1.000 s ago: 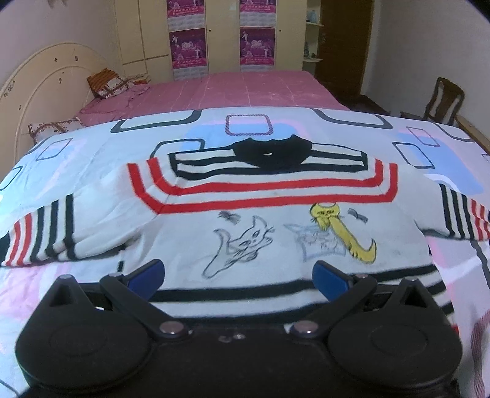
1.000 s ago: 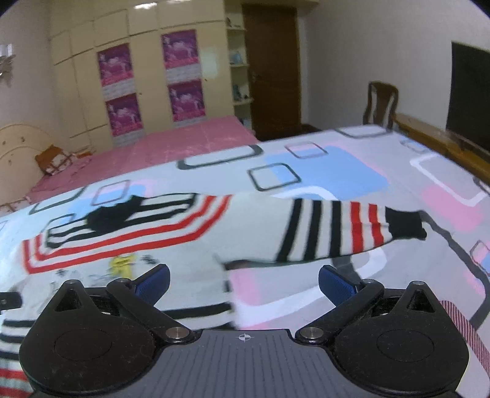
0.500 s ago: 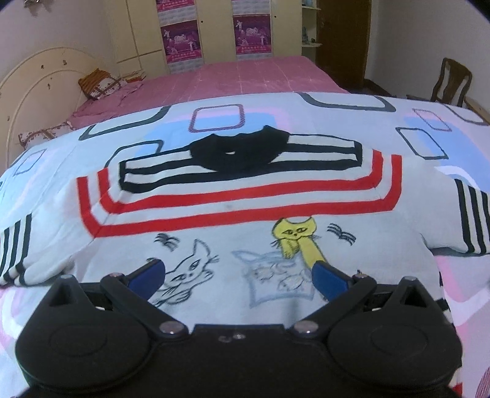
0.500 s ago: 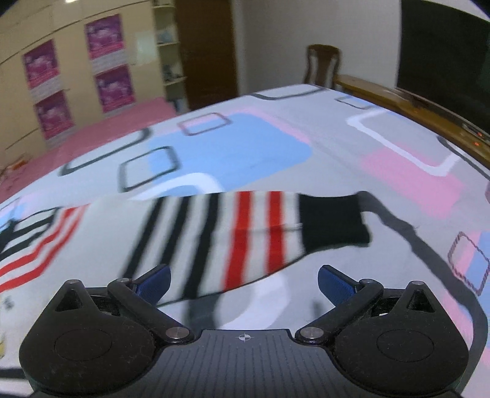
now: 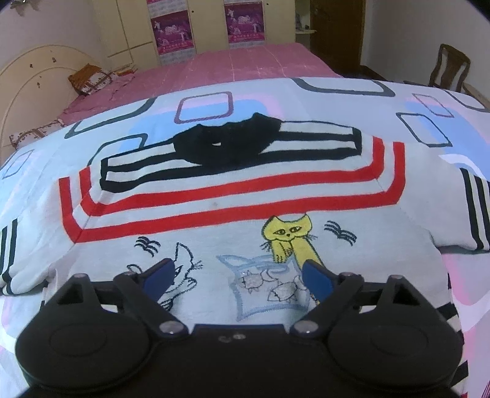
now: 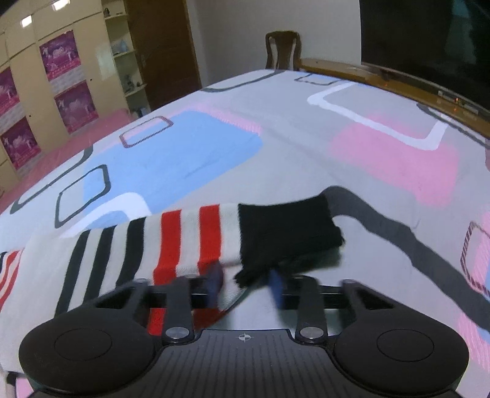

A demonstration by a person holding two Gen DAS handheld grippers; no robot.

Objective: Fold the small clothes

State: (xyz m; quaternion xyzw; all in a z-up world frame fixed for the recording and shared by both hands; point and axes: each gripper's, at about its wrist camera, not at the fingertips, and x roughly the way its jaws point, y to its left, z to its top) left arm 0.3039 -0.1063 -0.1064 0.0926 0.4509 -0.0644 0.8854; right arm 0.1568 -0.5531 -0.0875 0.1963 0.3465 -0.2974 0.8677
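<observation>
A small white sweater (image 5: 232, 214) with red and black stripes, a black collar and cat drawings lies flat on the bed. My left gripper (image 5: 237, 277) is open and empty, low over the sweater's chest drawings. In the right wrist view the sweater's right sleeve (image 6: 190, 242) with its black cuff (image 6: 288, 229) lies across the bedspread. My right gripper (image 6: 245, 283) has its jaws half closed around the sleeve's near edge by the cuff; the fingers are blurred, so the grip is unclear.
The bedspread (image 6: 306, 147) has pink, blue and grey shapes. A wooden footboard (image 6: 382, 82) and a dark screen (image 6: 428, 39) stand at the right. A chair (image 6: 281, 49) stands beyond the bed. A pink bed (image 5: 239, 61) and wardrobes (image 5: 137, 27) lie behind.
My left gripper moved forward over the sweater's chest. My right gripper swung right to the sleeve cuff and its jaws narrowed from wide open onto the sleeve edge.
</observation>
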